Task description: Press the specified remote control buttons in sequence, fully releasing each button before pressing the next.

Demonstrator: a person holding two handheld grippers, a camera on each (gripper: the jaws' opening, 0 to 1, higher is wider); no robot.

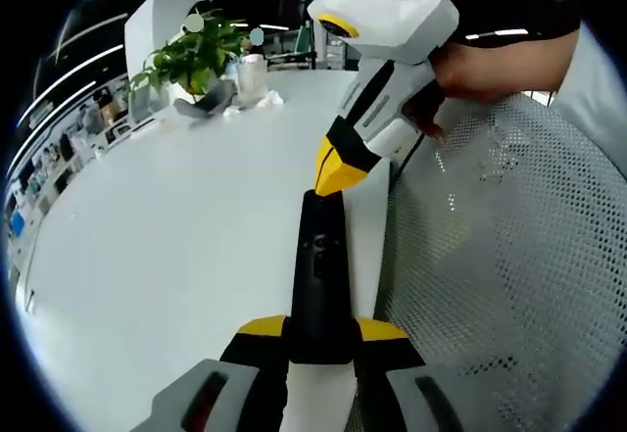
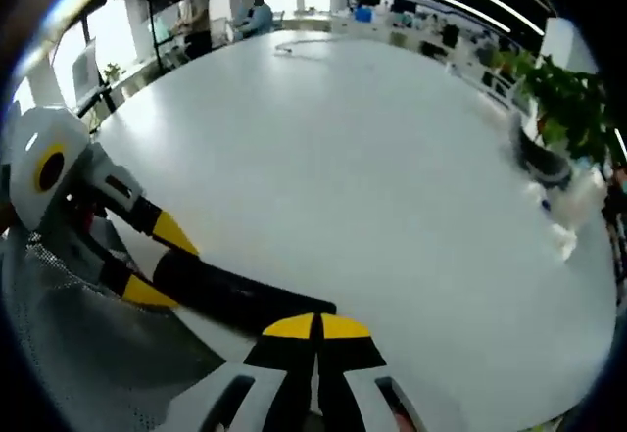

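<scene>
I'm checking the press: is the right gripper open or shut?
Shut: in the right gripper view, the right gripper shows its yellow tips meeting, above the black remote.

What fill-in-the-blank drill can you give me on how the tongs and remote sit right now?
1. The left tongs grip the black remote at its ____ end.
2. The right tongs, tips yellow, meet the remote at its ____ end.
3. The right tongs' tips are ____ together.
4. Far across the white table stands a potted ____.

Missing words: near; far; closed; plant
</scene>
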